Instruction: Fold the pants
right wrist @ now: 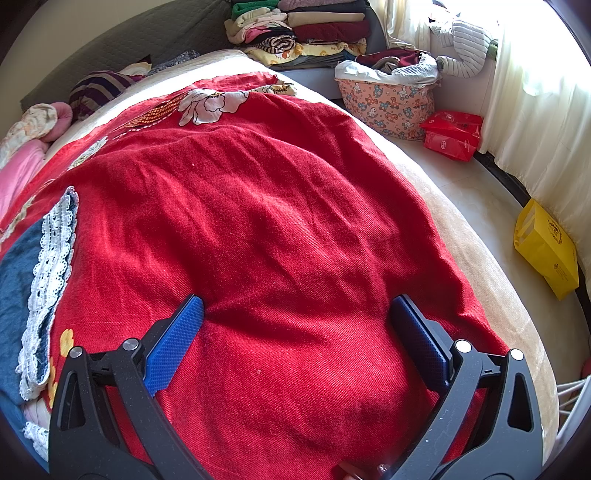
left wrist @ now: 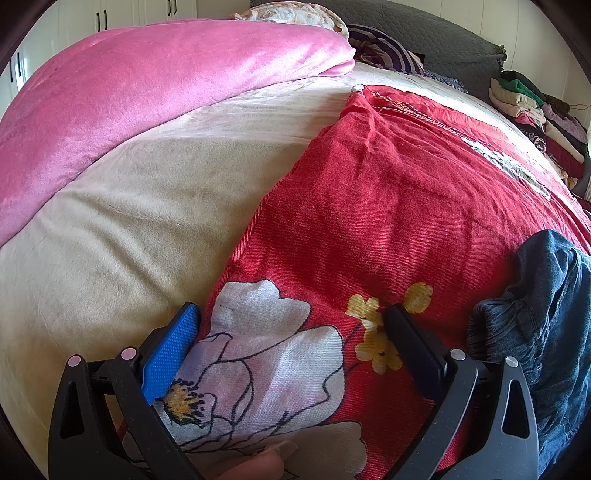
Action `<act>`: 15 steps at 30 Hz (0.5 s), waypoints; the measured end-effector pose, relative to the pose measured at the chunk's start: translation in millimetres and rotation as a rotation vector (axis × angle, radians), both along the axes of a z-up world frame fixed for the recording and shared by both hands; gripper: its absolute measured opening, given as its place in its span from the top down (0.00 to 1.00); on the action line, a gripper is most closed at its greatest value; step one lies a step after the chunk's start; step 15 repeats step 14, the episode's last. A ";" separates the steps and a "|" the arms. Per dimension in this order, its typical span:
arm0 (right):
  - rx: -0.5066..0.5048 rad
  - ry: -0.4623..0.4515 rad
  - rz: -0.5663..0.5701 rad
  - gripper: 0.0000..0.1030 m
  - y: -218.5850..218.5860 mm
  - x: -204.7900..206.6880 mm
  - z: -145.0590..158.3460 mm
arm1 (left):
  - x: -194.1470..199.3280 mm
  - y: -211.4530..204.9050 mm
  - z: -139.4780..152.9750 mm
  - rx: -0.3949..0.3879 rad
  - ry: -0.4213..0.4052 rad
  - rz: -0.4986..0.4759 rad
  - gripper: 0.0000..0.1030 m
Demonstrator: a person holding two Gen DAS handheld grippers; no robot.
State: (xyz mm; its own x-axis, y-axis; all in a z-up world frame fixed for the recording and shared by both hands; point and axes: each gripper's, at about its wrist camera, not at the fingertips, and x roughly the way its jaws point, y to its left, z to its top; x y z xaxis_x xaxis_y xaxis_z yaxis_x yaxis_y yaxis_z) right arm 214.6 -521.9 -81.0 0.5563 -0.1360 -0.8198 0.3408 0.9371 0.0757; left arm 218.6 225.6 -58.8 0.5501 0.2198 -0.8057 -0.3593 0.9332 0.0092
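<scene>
Blue denim pants (left wrist: 535,325) lie bunched at the right edge of the left wrist view, on a red floral sheet (left wrist: 388,206). In the right wrist view the same pants (right wrist: 18,273) show at the far left, with a white lace trim (right wrist: 51,251) along their edge. My left gripper (left wrist: 291,317) hovers open over a white flower print, to the left of the pants and apart from them. My right gripper (right wrist: 297,310) stands open above bare red sheet (right wrist: 280,206), well to the right of the pants. Neither gripper holds anything.
A pink blanket (left wrist: 140,96) and beige bed cover (left wrist: 122,206) lie left. Stacks of folded clothes (right wrist: 299,26) sit at the bed's head. On the floor to the right are a patterned basket (right wrist: 388,99), a red bag (right wrist: 450,133) and a yellow bag (right wrist: 546,247).
</scene>
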 end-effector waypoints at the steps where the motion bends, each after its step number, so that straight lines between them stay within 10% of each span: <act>1: 0.000 0.000 0.000 0.08 0.1 0.1 -0.1 | 0.0 0.2 0.0 0.000 0.000 0.000 0.04; 15: 0.001 0.000 0.000 0.08 0.0 -0.2 0.1 | 1.5 -2.7 -0.8 -0.001 0.000 0.002 0.04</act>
